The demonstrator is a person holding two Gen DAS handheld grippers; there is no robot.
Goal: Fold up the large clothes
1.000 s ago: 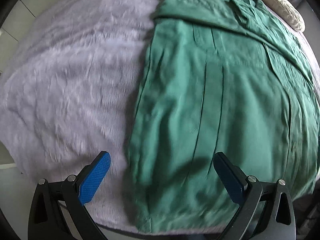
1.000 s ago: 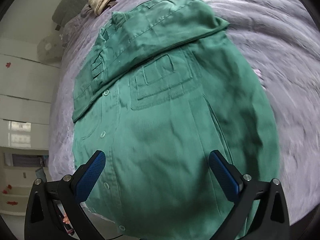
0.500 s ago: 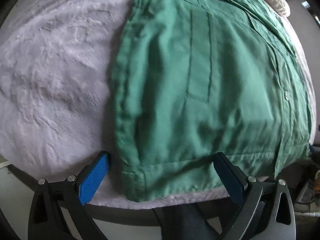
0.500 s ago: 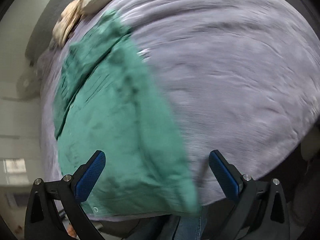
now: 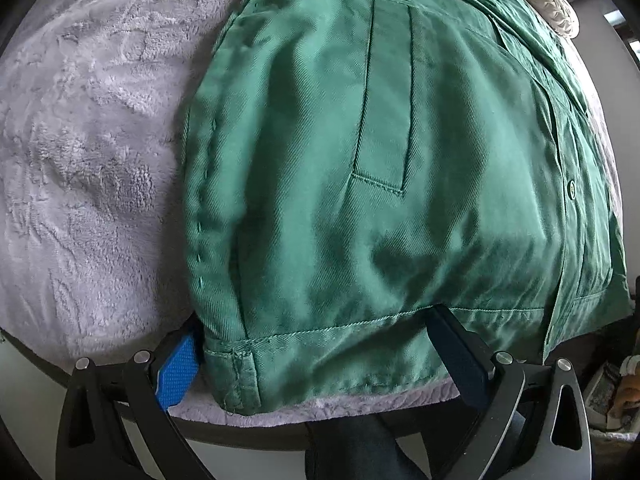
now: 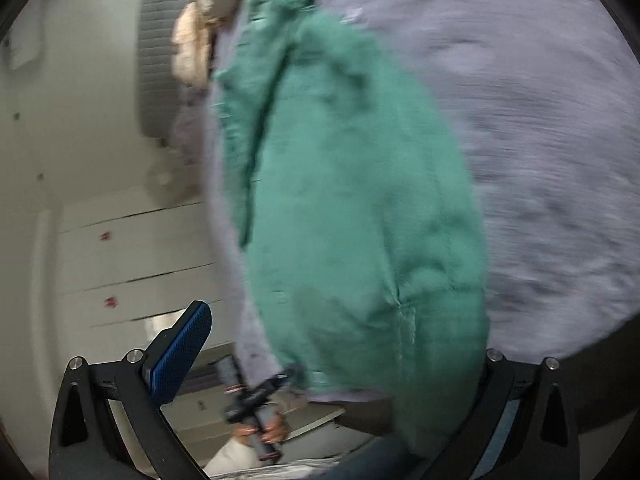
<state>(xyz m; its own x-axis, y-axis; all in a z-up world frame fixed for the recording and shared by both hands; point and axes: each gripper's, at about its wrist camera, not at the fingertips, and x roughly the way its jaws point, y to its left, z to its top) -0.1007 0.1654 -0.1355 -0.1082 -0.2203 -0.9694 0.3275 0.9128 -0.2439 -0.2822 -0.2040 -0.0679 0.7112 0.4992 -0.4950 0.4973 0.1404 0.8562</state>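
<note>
A large green shirt (image 5: 360, 160) lies flat on a lilac plush blanket (image 5: 88, 152), its hem at the bed's near edge. My left gripper (image 5: 316, 360) is open right at that hem, its corner of cloth lying between the blue left pad (image 5: 178, 368) and the dark right finger (image 5: 456, 352). The right wrist view is blurred. There the green shirt (image 6: 360, 220) hangs over the edge in front of my open right gripper (image 6: 332, 356). Its left pad (image 6: 180, 352) is free in the air and its right pad is hidden behind the cloth.
A cream knitted pillow (image 5: 548, 4) lies at the far end of the bed. White drawers (image 6: 132, 260) stand beside the bed. A hand holding the other gripper's handle (image 6: 256, 412) shows below the edge. A dark trouser leg (image 5: 352, 448) is under the left gripper.
Both grippers came down from above the shirt to its near hem. The left now has the hem corner between its fingers; the right swung to the other corner, still moving.
</note>
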